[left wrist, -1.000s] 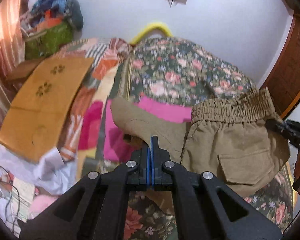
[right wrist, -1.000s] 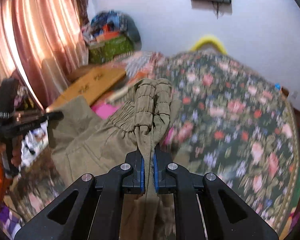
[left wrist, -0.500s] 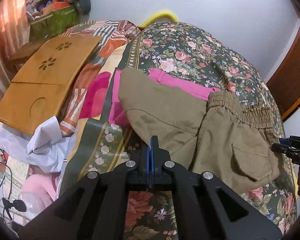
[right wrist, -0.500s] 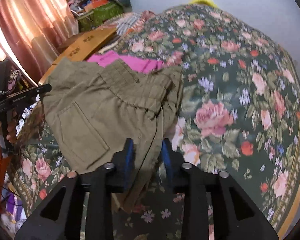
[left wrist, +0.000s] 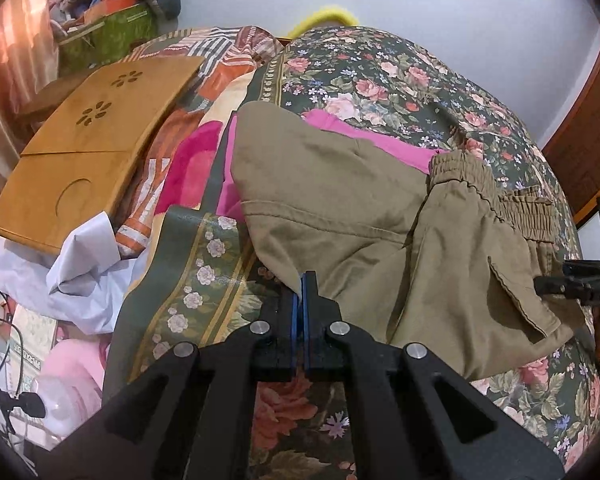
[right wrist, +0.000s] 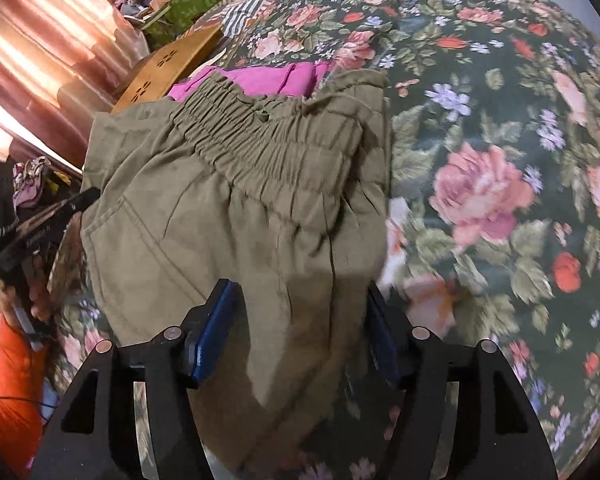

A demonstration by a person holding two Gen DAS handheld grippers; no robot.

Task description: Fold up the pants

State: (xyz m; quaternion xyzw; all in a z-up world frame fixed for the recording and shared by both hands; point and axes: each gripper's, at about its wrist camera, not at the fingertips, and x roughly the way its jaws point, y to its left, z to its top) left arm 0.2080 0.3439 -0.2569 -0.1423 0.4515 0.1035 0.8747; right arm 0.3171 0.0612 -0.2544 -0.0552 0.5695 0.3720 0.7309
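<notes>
Pants (left wrist: 340, 208) lie folded on floral bed (left wrist: 400, 80) — pink cloth (left wrist: 380, 146) beneath. Left gripper (left wrist: 302, 292) pinched tight on pants edge. Right gripper (right wrist: 300, 320) spread wide, pants waistband end between fingers. Wooden tray (left wrist: 88, 140) left of pants on striped bedding (left wrist: 220, 60); white cloth (left wrist: 88, 264) below tray.

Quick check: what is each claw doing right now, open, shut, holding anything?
Left claw: shut, pinching an edge of the olive-khaki cotton pants.
Right claw: open, straddling the pants, not gripping.
</notes>
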